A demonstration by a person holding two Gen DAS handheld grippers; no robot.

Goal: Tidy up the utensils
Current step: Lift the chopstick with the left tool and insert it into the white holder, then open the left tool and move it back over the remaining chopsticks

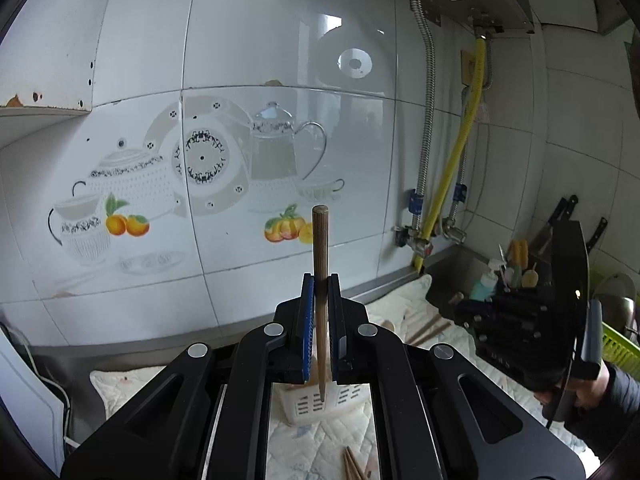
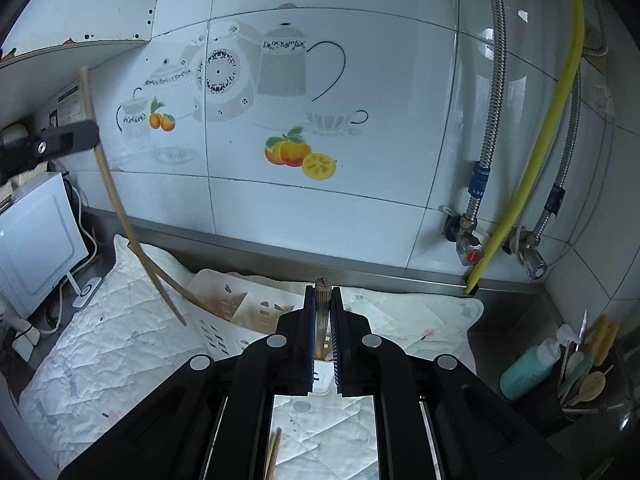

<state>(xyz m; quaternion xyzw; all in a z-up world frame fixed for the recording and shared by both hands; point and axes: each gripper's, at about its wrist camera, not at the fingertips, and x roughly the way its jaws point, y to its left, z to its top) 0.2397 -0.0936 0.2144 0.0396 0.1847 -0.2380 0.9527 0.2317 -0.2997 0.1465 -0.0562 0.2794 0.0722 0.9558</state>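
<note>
My left gripper [image 1: 320, 280] is shut on a wooden chopstick [image 1: 320, 264] held upright, tip down over a white slotted utensil holder [image 1: 308, 404]. My right gripper [image 2: 323, 292] is shut on another wooden chopstick [image 2: 322, 285], seen end-on, above the same white utensil holder [image 2: 224, 308]. In the right wrist view the left gripper [image 2: 76, 138] shows at the far left with its chopstick [image 2: 120, 208] slanting down toward the holder. The right gripper's body [image 1: 560, 312] shows at the right of the left wrist view. Loose chopsticks [image 1: 354, 464] lie on the quilted mat.
A white quilted mat [image 2: 100, 352] covers the steel counter. The tiled wall stands close behind. Pipes and a yellow hose [image 2: 532, 152] run down at the right. A teal bottle [image 2: 528, 368] and a cup of spoons [image 2: 584, 384] stand right. A white appliance [image 2: 36, 240] sits left.
</note>
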